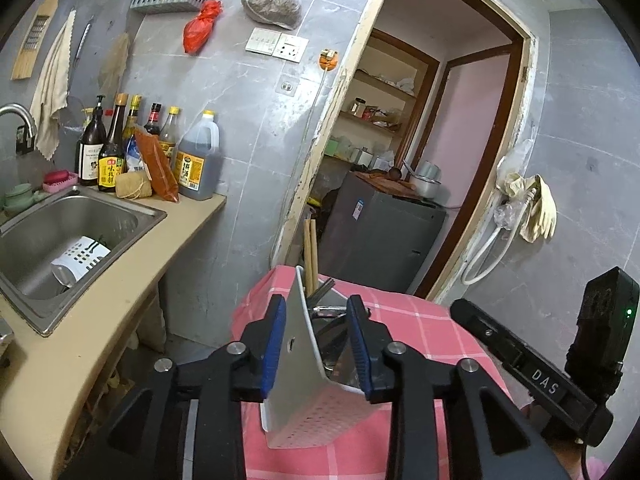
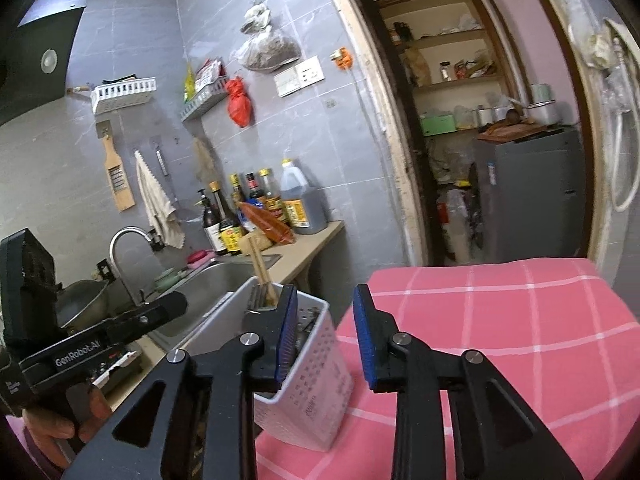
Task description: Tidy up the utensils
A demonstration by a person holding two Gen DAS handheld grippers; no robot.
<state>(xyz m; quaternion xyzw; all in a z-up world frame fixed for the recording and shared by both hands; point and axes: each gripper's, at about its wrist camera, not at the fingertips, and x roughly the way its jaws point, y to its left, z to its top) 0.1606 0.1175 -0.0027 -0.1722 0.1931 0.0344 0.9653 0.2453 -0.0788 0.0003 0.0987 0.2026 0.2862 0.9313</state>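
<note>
Now your left gripper [image 1: 316, 344] clamps the white perforated plastic utensil caddy [image 1: 304, 412], w/ wooden chopsticks [image 1: 310, 254] & metal cutlery [image 1: 326, 312] inside, at the left edge of the pink checked tablecloth [image 1: 416, 320]. Your right gripper [image 2: 326, 332] is spread apart, holding nothing, just beside the caddy.

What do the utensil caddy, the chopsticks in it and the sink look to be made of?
Caddy: white moulded plastic, matte, judging by its perforated walls and thin rim. Chopsticks: probably bamboo or wood, pale tan and dull. Sink: stainless steel by its brushed grey sheen. The left gripper holds the caddy.
</note>
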